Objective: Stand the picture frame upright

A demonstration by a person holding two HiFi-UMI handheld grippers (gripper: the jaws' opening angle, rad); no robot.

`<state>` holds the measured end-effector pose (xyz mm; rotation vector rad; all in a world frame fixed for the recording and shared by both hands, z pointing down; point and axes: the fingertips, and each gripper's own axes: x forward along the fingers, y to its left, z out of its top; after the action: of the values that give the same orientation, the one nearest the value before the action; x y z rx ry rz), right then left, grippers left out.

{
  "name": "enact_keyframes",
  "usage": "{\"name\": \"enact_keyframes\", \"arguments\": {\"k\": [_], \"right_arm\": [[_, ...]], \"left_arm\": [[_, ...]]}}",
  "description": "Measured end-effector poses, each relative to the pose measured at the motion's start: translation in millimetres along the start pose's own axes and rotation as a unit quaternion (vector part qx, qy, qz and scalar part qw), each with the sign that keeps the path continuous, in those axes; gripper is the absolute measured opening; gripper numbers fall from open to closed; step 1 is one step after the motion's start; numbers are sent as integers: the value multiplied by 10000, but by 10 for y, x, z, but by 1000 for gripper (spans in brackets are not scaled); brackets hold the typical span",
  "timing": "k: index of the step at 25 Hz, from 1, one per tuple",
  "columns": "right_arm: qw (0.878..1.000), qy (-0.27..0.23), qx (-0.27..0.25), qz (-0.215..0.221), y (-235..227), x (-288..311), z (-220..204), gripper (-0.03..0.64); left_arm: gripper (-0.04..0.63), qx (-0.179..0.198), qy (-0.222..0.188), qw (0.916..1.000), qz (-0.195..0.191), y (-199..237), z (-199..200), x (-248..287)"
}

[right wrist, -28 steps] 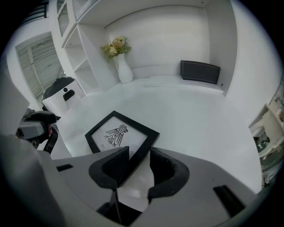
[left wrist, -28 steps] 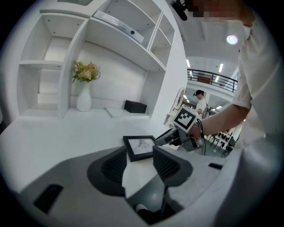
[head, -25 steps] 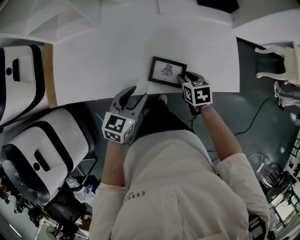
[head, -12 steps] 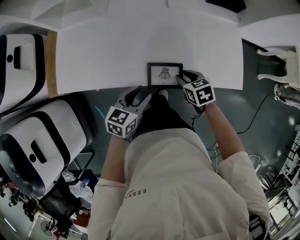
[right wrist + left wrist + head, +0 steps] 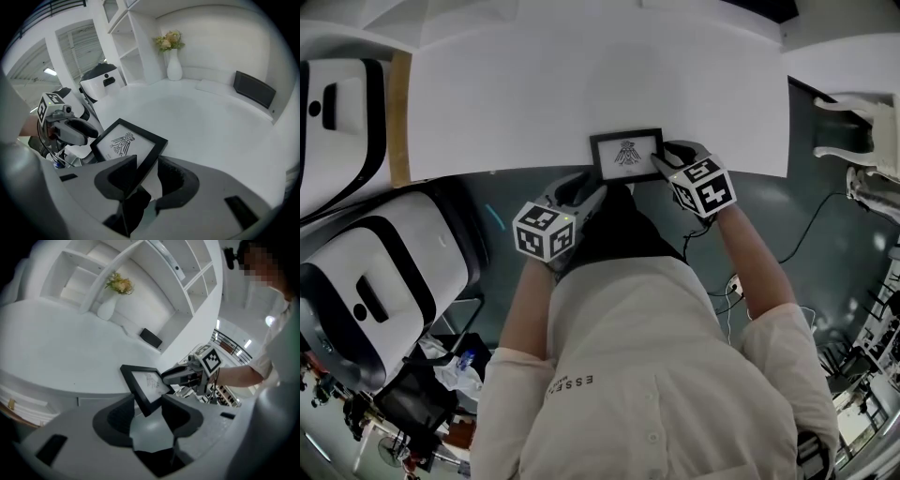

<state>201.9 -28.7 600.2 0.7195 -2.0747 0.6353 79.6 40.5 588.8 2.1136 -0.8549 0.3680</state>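
Right gripper (image 5: 147, 164): the jaws are closed on one side edge of the picture frame (image 5: 124, 140), with one jaw laid on its printed face. Left gripper (image 5: 145, 404): the jaws are spread wide, and a near corner of the frame is seen between them, not pressed. The frame is placed at the near edge of the white table (image 5: 581, 84), print upward.

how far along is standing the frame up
Done: the picture frame sits at the near edge of the table, one side clamped by the right gripper. In hand: the left gripper, fingers open, has a frame corner between them. Left: tilt it upright and release; it isn't standing yet.
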Motion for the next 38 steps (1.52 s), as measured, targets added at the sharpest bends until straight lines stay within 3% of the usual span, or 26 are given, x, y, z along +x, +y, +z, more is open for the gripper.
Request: {"name": "enact_keyframes", "arguments": {"k": [7, 12, 16, 22, 23, 30, 33, 38], "right_arm": [[9991, 78, -362, 211, 49, -35, -62, 152], [9980, 87, -531, 330, 72, -22, -50, 152], [9971, 85, -667, 367, 78, -10, -53, 153], [9970, 39, -626, 448, 72, -12, -46, 152], [9970, 31, -624, 457, 71, -12, -45, 153], [9967, -89, -639, 494, 73, -21, -32, 153], [9972, -258, -503, 494, 70, -40, -22, 154], [9926, -780, 299, 884, 33, -186, 73, 188]], "left_arm": [[178, -1302, -159, 9910, -259, 103, -82, 138], [176, -2112, -309, 9755, -538, 127, -96, 253], [175, -2539, -387, 9641, -680, 162, -95, 335], [146, -2739, -430, 9556, -997, 104, -63, 373], [114, -2766, -432, 9543, -1044, 94, -63, 377], [74, -3294, -644, 9317, -1386, 13, 12, 342], [71, -3197, -708, 9333, -1475, -12, 69, 311], [66, -2912, -717, 9400, -1624, -85, 164, 272]]}}
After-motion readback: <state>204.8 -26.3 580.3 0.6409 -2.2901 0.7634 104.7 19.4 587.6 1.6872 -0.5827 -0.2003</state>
